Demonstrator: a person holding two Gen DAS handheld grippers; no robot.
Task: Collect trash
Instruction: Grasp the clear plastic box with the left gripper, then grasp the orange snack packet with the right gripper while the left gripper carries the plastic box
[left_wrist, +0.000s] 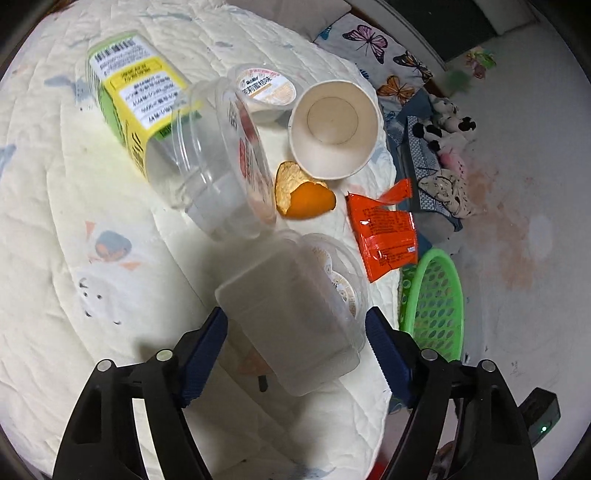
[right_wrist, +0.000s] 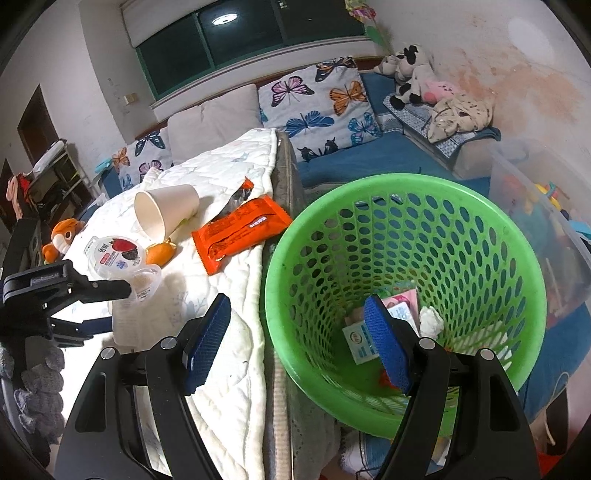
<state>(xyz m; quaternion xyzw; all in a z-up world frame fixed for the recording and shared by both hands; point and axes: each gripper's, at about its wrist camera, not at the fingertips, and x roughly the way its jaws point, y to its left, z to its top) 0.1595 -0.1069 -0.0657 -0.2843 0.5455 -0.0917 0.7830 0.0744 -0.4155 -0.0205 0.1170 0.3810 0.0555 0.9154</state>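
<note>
With its blue pads spread wide either side of the translucent tub (left_wrist: 295, 325) but not clamped, the left gripper (left_wrist: 297, 354) is lining up a grab near the quilt's (left_wrist: 74, 221) basket-side edge. Right gripper (right_wrist: 299, 343), open and empty, straddles the rim of the green basket (right_wrist: 517, 236), which sits beside that edge so the orange wrapper (right_wrist: 240, 229), paper cup (right_wrist: 166, 212) and peel (left_wrist: 303, 195) are close by.

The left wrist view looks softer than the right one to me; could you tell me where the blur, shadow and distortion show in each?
Left wrist view: the translucent tub between the open left tongs is smeared, and a grey shadow lies on the quilt beside it. Right wrist view: sharper; the ceiling lamp glares in the dark window, and the fisheye bows the green basket rim.
</note>
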